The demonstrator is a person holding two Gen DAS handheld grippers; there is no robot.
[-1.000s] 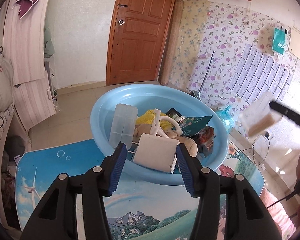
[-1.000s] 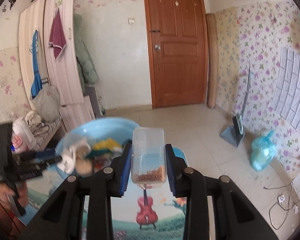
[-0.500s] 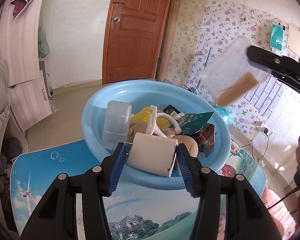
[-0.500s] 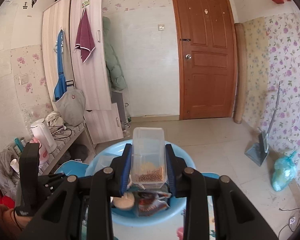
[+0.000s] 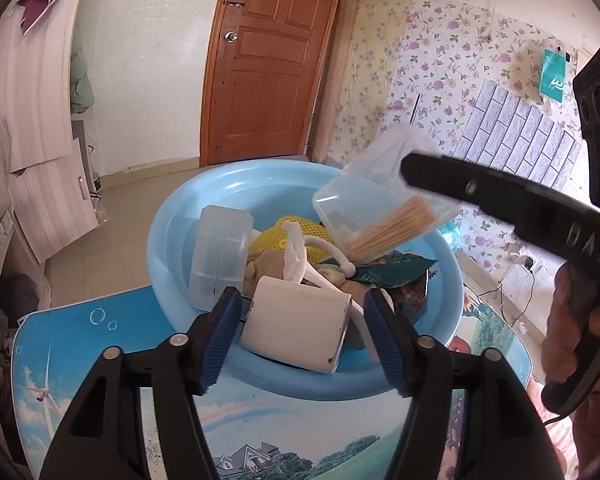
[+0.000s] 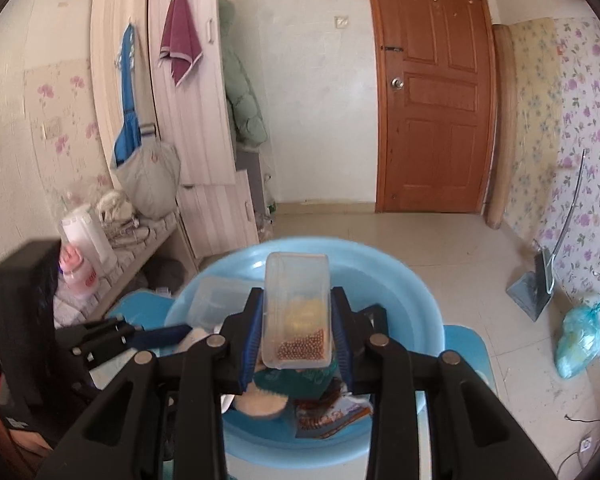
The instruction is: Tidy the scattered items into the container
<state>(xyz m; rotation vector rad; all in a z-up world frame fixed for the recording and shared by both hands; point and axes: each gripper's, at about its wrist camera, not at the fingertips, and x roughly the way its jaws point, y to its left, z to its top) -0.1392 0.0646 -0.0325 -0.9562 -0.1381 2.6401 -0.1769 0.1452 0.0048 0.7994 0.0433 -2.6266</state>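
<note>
Your left gripper [image 5: 300, 344] has its fingers spread around, not clamping, the white box [image 5: 296, 330] at the blue basin's [image 5: 172, 248] near rim, lower centre. Your right gripper [image 6: 296, 340] pinches the clear bead box [image 6: 296, 316] above the basin's middle; lower it before releasing.
</note>
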